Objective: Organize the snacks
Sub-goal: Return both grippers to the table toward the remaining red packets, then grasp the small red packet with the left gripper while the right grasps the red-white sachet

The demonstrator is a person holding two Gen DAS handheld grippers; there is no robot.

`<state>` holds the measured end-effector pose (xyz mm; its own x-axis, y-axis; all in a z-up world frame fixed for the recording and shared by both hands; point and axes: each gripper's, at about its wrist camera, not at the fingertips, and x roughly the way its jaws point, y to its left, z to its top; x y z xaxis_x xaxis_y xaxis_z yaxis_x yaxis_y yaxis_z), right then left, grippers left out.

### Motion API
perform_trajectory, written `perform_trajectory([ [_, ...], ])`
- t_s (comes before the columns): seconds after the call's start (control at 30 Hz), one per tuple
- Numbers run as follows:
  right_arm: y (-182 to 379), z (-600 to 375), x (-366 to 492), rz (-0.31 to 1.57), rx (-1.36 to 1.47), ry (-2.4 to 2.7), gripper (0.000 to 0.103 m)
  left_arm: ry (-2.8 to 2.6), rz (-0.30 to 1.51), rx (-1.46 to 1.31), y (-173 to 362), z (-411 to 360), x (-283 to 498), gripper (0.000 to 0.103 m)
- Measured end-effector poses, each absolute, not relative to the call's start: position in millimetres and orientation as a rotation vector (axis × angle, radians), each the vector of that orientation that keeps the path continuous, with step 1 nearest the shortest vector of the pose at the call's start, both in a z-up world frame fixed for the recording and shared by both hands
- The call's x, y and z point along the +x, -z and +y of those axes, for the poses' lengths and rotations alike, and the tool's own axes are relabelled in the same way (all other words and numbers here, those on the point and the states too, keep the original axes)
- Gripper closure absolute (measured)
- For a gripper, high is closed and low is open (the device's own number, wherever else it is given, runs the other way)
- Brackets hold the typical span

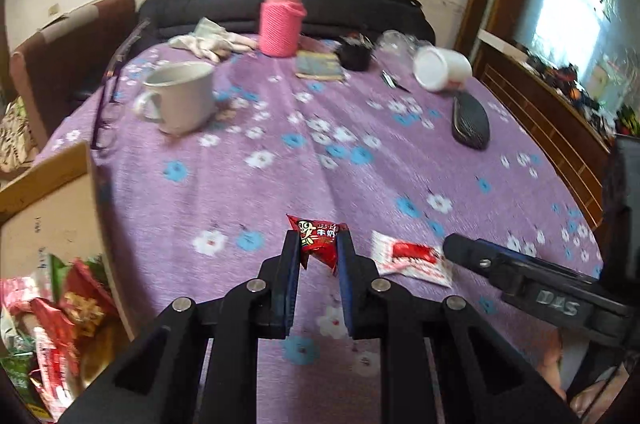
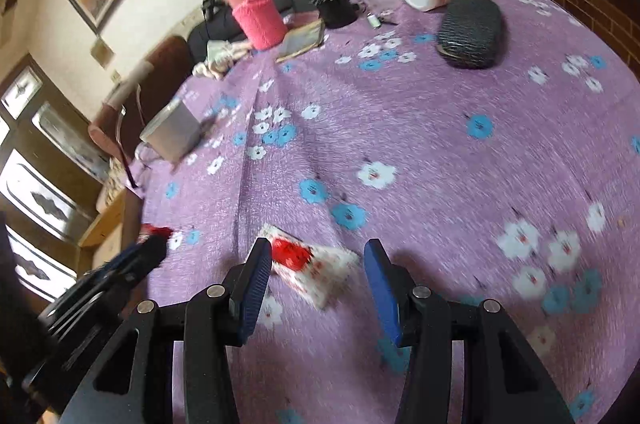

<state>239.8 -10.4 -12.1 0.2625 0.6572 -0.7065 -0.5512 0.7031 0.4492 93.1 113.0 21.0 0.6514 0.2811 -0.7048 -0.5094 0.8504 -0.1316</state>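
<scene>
My left gripper (image 1: pixel 318 244) is shut on a small red snack packet (image 1: pixel 318 239) and holds it above the purple flowered tablecloth (image 1: pixel 280 163). A white and red snack packet (image 1: pixel 412 258) lies flat on the cloth just to its right. My right gripper (image 2: pixel 318 256) is open, its jaws on either side of that white and red packet (image 2: pixel 312 268), just above it. The right gripper also shows in the left wrist view (image 1: pixel 452 246). The left gripper with its red packet shows at the left in the right wrist view (image 2: pixel 154 244).
A cardboard box (image 1: pixel 52 207) with several snack packets stands at the table's left edge. On the far side sit a white mug (image 1: pixel 180 97), a pink knitted bottle (image 1: pixel 282 19), a tipped white jar (image 1: pixel 440 67), a dark glasses case (image 1: pixel 471 121), a small book (image 1: pixel 320 65) and a cloth.
</scene>
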Motion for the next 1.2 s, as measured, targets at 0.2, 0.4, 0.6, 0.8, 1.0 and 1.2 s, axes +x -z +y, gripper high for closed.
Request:
perform_trajectory([
  [0.2, 25.5, 18.3, 235.6, 1.071, 0.003, -0.862, 0.051, -0.476, 0.716, -0.373, -25.1, 123.1, 84.9, 0.086],
  [0.4, 21.5, 17.6, 212.6, 1.039, -0.082, -0.905, 0.051, -0.479, 0.702, -0.391, -28.3, 125.9, 81.1, 0.086],
  [0.6, 25.7, 31.4, 197.2, 0.918, -0.250, -0.858, 0.070, -0.487, 0.714, -0.386, -24.3, 125.8, 83.0, 0.086],
  [0.8, 21.7, 21.6, 189.8, 0.831, -0.312, -0.813, 0.083, -0.499, 0.728, -0.353, -19.4, 120.2, 88.0, 0.086],
  [1.0, 8.4, -2.6, 203.1, 0.849, -0.139, -0.827, 0.083, -0.512, 0.746, -0.300, -11.6, 109.1, 96.0, 0.086],
  [1.2, 2.3, -3.7, 196.7, 0.836, -0.118, -0.837, 0.083, -0.542, 0.732, -0.217, -10.4, 96.0, 99.1, 0.086],
])
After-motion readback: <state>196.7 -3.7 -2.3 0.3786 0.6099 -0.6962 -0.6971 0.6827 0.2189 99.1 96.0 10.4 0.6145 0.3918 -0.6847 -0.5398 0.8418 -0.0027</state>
